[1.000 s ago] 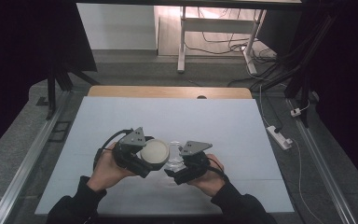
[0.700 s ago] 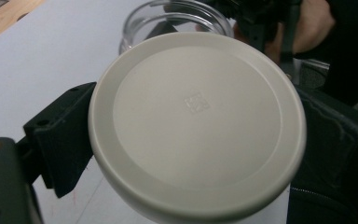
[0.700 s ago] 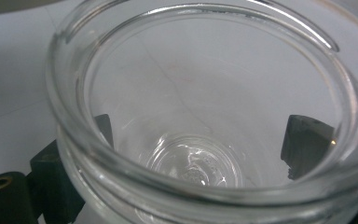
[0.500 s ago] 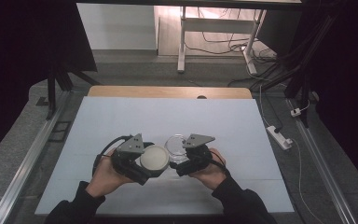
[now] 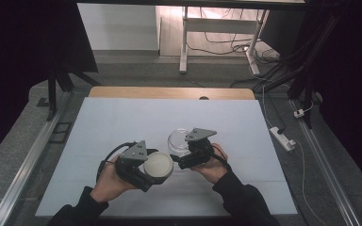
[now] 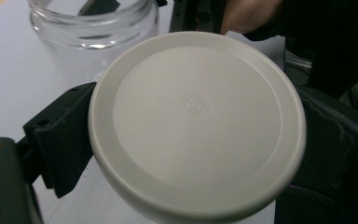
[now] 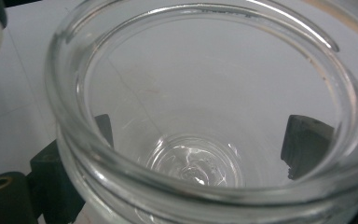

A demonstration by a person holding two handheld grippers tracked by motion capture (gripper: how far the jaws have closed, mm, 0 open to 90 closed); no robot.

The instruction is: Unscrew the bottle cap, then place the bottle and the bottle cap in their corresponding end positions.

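A clear glass jar (image 5: pixel 178 141) is held near the middle of the white table (image 5: pixel 122 122), clamped by the right gripper (image 5: pixel 185 157), while a round cream-white lid (image 5: pixel 157 166) is gripped by the left gripper (image 5: pixel 156 170) just beside it, on the person's left and apart from the rim. The jar appears to be steadied by 1 tool so that the lid can be worked by the other; with the mouth uncovered and the lid held off to the side, the lid is judged to be either just removed or about to be fitted.

In the left gripper view, the lid (image 6: pixel 196 121) is seen pinched across its width between the 2 black jaws, closed only as far as its edges, with the jar (image 6: pixel 93 28) behind it. In the right gripper view, the jar (image 7: pixel 205 112) is seen from above its mouth: it is empty, and both jaws are visible through the glass, pressed against opposite sides of the wall. The high view alone gives the layout on the table, though the jaw contact is too small to judge there.
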